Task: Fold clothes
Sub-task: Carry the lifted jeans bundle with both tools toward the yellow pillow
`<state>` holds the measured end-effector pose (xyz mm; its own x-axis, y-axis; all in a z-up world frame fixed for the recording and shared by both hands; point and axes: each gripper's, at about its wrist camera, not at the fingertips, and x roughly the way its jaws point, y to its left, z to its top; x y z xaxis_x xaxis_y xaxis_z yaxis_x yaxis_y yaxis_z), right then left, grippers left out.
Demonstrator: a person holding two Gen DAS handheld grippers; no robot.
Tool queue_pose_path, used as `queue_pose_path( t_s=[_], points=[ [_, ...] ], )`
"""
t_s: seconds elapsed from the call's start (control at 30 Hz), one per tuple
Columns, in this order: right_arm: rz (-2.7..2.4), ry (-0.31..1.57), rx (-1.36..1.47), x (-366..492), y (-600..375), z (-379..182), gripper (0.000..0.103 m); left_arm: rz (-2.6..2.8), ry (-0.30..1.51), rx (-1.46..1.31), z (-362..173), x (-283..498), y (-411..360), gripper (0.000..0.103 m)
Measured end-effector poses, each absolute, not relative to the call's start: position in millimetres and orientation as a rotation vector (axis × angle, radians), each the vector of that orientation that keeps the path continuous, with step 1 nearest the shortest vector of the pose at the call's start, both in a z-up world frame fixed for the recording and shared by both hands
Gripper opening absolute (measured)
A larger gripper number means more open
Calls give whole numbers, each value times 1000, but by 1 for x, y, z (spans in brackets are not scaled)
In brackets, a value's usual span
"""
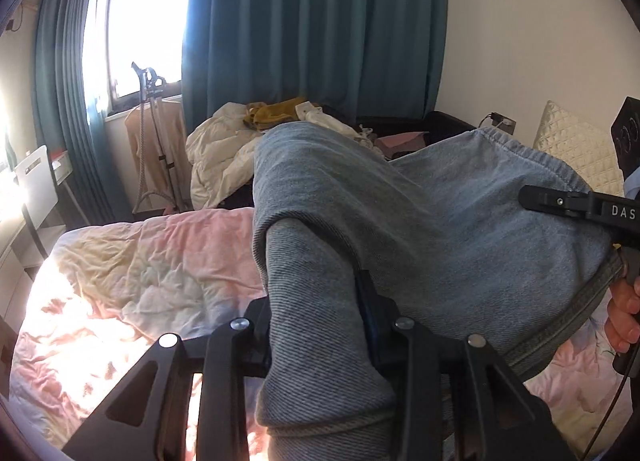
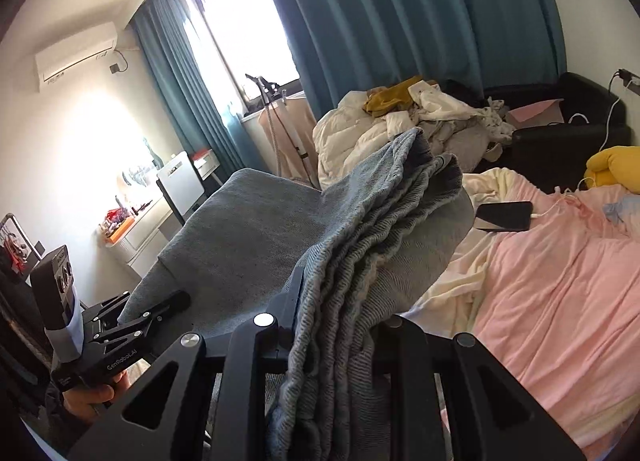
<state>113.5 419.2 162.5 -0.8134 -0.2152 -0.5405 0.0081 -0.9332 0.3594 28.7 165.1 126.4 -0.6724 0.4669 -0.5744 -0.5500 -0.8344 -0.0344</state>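
Note:
A grey-blue denim garment (image 1: 420, 221) hangs in the air above the pink bed, stretched between both grippers. My left gripper (image 1: 316, 301) is shut on one bunched end of it, the cloth spilling down between the fingers. My right gripper (image 2: 340, 301) is shut on several stacked folds of the same garment (image 2: 280, 229). The right gripper also shows at the right edge of the left wrist view (image 1: 560, 201), and the left gripper shows at the lower left of the right wrist view (image 2: 160, 309).
The bed has a crumpled pink and cream cover (image 1: 140, 261). A black phone on a white cable (image 2: 504, 216) lies on it. A heap of white and mustard clothes (image 2: 400, 113) sits at the far end by the teal curtains (image 1: 312, 21). A garment steamer stand (image 1: 156, 133) is by the window.

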Motion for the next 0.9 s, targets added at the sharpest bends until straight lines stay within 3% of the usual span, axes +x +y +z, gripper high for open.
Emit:
queue_pose_path(
  t_s=[0.47, 0.73, 0.9],
  points=[
    [-3110, -726, 902, 199, 602, 128, 19, 2132, 233, -756, 88, 47, 380, 34],
    [-3198, -893, 946, 223, 674, 56, 19, 1968, 284, -853, 14, 35, 475, 34],
    [-3196, -987, 1048, 226, 683, -8, 19, 1903, 306, -957, -49, 23, 488, 35]
  ],
)
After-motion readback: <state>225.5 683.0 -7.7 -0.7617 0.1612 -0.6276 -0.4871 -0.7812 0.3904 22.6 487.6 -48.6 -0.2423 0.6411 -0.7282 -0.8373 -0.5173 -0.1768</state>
